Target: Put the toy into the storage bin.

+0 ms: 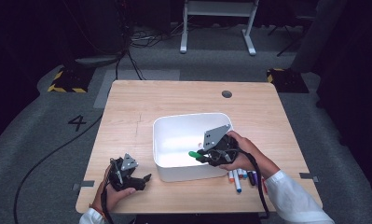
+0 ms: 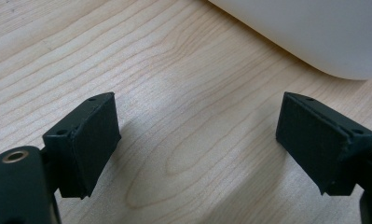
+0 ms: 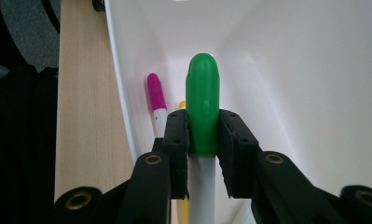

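A white bin (image 1: pixel 174 128) stands in the middle of the wooden table (image 1: pixel 183 95). Over its near right corner my right gripper (image 1: pixel 203 156) is shut on a green-capped marker (image 1: pixel 193 154), cap pointing into the bin. In the right gripper view the green-capped marker (image 3: pixel 203 112) sits clamped between the pads, above a magenta-capped marker (image 3: pixel 156 100) and a yellow one (image 3: pixel 182 104) lying inside the bin (image 3: pixel 286 74). My left gripper (image 1: pixel 144 179) rests on the table at the near left, open, nothing between its pads (image 2: pixel 88 140); the bin's wall (image 2: pixel 314 32) is just ahead.
Several more markers (image 1: pixel 242 177) lie on the table just right of the bin's near corner, beside the right hand. A dark round hole (image 1: pixel 226 94) marks the table's far right. A cable (image 1: pixel 48 156) runs across the floor at the left.
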Action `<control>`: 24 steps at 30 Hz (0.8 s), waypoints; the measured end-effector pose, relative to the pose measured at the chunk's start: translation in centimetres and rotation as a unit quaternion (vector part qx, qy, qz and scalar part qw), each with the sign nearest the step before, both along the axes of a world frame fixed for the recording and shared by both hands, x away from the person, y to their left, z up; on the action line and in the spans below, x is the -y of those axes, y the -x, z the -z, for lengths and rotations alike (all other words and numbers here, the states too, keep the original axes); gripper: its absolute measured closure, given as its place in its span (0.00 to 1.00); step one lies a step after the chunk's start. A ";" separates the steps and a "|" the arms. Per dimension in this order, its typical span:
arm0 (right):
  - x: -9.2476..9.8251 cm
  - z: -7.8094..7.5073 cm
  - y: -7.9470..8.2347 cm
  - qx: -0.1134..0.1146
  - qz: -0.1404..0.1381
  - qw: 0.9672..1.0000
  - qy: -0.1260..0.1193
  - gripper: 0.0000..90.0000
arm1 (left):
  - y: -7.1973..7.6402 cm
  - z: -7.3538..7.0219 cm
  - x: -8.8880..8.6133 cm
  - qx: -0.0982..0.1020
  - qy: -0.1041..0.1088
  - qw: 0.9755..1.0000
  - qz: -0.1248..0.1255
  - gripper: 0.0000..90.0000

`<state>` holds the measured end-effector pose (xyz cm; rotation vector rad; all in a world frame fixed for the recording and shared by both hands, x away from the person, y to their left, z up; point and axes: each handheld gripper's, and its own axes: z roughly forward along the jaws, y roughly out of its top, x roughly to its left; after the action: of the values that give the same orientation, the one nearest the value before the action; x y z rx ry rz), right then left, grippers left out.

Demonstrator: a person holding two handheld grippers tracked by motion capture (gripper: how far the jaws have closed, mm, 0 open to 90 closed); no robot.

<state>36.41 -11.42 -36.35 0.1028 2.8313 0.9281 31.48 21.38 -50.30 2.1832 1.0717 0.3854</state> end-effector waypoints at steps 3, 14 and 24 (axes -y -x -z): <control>-0.1 0.1 0.1 -0.004 -0.002 1.000 0.006 0.83 | 0.0 0.0 0.0 0.000 0.000 1.000 0.000 0.15; -0.1 -0.1 -0.2 -0.006 0.019 1.000 0.004 0.73 | 0.0 0.0 0.0 0.001 -0.001 1.000 0.001 0.15; 1.6 -1.1 -0.4 0.018 0.051 0.997 -0.053 0.62 | 0.0 0.0 0.0 0.001 -0.001 1.000 0.003 0.15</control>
<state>36.77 -13.05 -35.27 0.2391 2.7146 1.0464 31.50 21.40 -50.28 2.1875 1.0643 0.3860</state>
